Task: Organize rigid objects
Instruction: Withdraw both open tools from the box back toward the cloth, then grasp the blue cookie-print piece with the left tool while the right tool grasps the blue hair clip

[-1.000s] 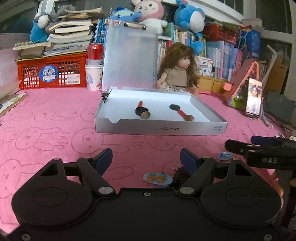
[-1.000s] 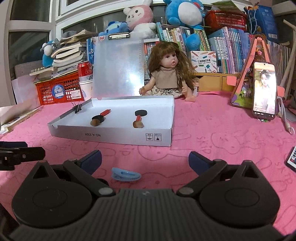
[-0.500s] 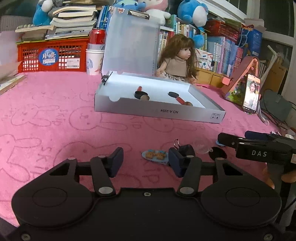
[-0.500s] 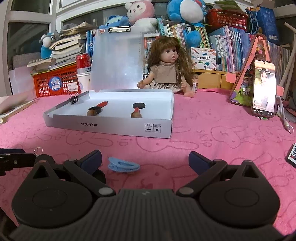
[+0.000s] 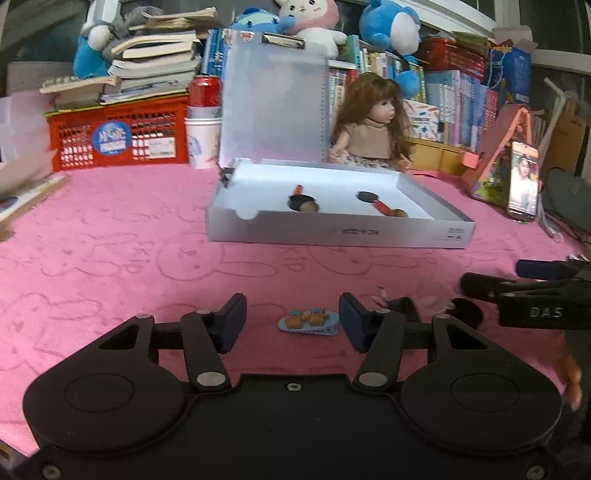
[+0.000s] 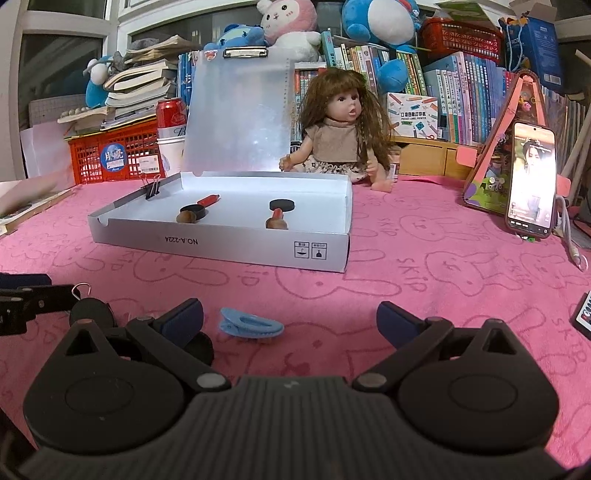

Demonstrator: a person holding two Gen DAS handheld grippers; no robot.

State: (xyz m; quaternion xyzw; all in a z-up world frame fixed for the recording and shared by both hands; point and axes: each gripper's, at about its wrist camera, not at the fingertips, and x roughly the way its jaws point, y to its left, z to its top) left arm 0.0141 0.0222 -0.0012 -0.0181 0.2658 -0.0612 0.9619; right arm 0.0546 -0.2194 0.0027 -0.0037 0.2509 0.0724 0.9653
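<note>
Left gripper (image 5: 292, 322) jaws opening, bear hair clip (image 5: 308, 322) lying between, untouched

Doll (image 6: 340, 133): sits upright at the back of the bench, just behind the far right corner of the box, long brown hair, beige top.
Phone (image 6: 532, 181): propped upright at the right, screen lit, leaning on a pink triangular stand (image 6: 491, 162).
Red crate (image 5: 118, 136): far left at the back, stacked books (image 5: 155, 62) piled on top.
Red can (image 6: 171, 114): stands on a white paper cup (image 6: 170, 153), beside the crate.
Plush toys (image 6: 291, 26): pink-and-white and blue ones along the top of the bookshelf.
Bench cover (image 6: 424, 280): pink cloth with rabbit outlines.
Clipboard (image 6: 240, 110): translucent, upright behind the box.
</note>
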